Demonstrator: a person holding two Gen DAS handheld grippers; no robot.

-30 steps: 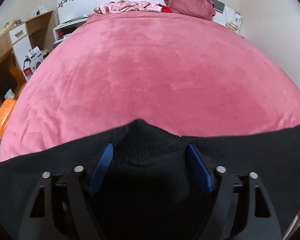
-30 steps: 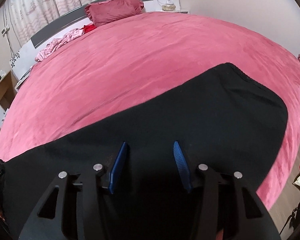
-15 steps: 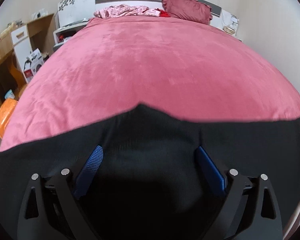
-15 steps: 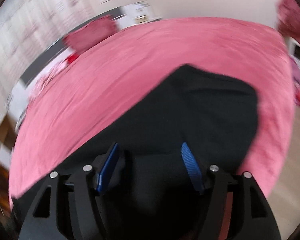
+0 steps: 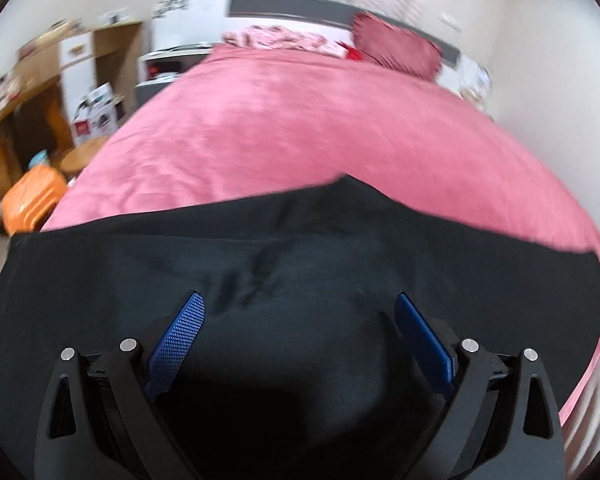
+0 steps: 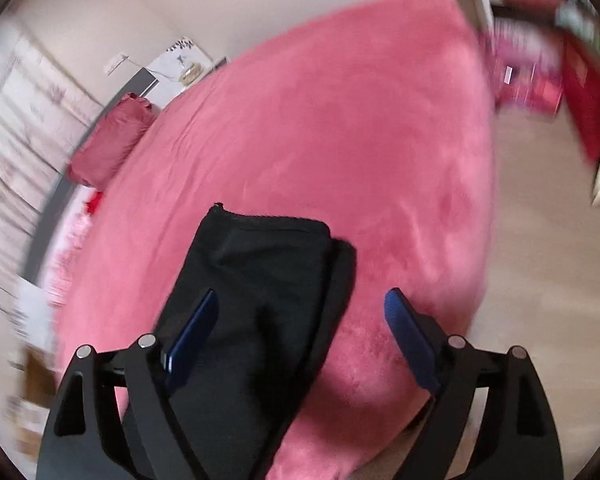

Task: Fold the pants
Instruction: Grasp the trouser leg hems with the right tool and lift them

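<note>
From the left wrist view, the black pants [image 5: 300, 264] lie flat across the near end of the bed, on the pink blanket [image 5: 300, 128]. The left gripper [image 5: 300, 312] hangs over them with its blue pads [image 5: 176, 340] spread wide. Its jaws have just been opening. Only flat cloth shows between them, and they pinch nothing. The pants look soft, floppy and light. They will bend and sag when lifted, so I think an edge or a corner is the best spot to grab. The far edge, with its small peak in the middle, looks easy to reach. A white box [image 5: 96, 114] by the desk has printing on it, but it is too blurry to read.

From the right wrist view, one end of the pants [image 6: 260, 272] shows, lying doubled in two layers on the blanket [image 6: 340, 120]. The right gripper [image 6: 300, 320] is spread wide too. Its jaws have just been opening, and they squeeze nothing. The left pad sits over the cloth and the right pad over the blanket. The stitched end edge looks thicker and good to pinch. No label or writing shows on the pants.
</note>
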